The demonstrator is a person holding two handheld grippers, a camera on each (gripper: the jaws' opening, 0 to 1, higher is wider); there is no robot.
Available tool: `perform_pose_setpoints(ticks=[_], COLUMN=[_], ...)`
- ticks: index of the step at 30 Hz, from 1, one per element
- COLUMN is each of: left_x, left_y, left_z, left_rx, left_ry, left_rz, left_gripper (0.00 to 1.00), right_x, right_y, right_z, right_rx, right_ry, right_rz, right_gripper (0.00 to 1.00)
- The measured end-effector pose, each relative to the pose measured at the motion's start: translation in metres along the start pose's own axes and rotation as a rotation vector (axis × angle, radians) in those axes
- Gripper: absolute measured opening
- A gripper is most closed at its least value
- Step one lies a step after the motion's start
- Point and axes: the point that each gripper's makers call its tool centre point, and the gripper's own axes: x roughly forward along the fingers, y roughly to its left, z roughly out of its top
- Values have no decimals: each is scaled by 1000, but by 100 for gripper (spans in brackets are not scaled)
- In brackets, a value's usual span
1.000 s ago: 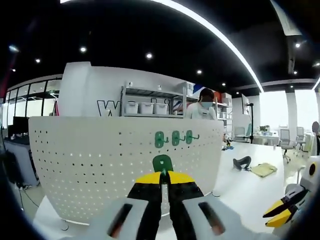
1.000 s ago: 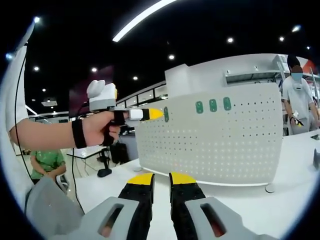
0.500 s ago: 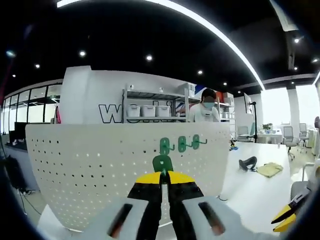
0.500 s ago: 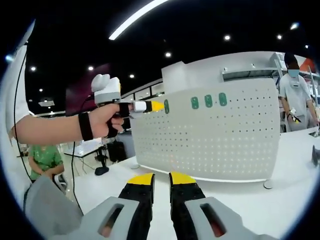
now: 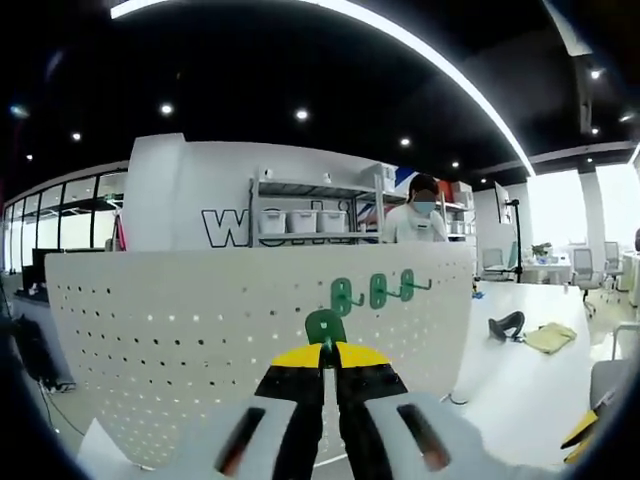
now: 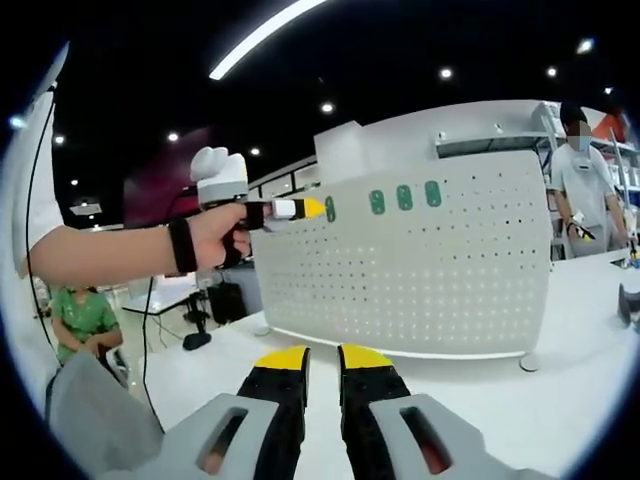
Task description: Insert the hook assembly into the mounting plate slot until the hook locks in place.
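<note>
The white desk [image 6: 480, 400] carries a tall, curved white perforated metal mounting plate [image 5: 180, 340], standing upright. Three green plastic hooks [image 5: 372, 291] already hang in a row near its upper edge. In the right gripper view that row [image 6: 403, 197] sits well to one side of the fourth green plastic hook assembly [image 6: 330, 208], which appears to be close in front of the plate's face; whether it touches cannot be told.

The left gripper [image 5: 323, 352] has its yellow-tipped jaws pinched narrowly on the hook assembly [image 5: 324, 326], holding it by the lower part. The right gripper [image 6: 323, 357] hangs low over the desk with jaws nearly together and nothing between them.

Likely risks, as I judge them: the hook assembly may meet the plate between holes rather than on a slot, since the plate's curve makes alignment hard to read. A tilted approach could jam one prong and leave the hook unlocked. Pushing hard could tip or slide the freestanding plate, as the right gripper is not bracing it. The pinch covers little of the assembly, so it could twist in the jaws under load.
</note>
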Motion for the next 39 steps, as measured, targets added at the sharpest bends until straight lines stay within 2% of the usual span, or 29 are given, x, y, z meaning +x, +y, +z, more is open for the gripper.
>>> perform_pose_setpoints(ticks=[10, 19, 24, 30, 39], left_x=[15, 27, 35, 43, 54], left_y=[3, 11, 13, 15, 19], left_z=[7, 15, 16, 24, 16], left_rx=[37, 33, 38, 48, 58], left_ry=[-18, -30, -17, -39, -17], left_rz=[33, 68, 79, 90, 111], left_gripper=[3, 3, 3, 3, 3], right_x=[-2, -3, -4, -4, -5], right_y=[-6, -7, -10, -11, -16], right_z=[-3, -6, -6, -9, -12], right_rx=[11, 12, 17, 20, 32], right_ry=[3, 14, 14, 18, 26], right_rz=[-20, -20, -28, -32, -43], right_gripper=[10, 10, 10, 10, 10])
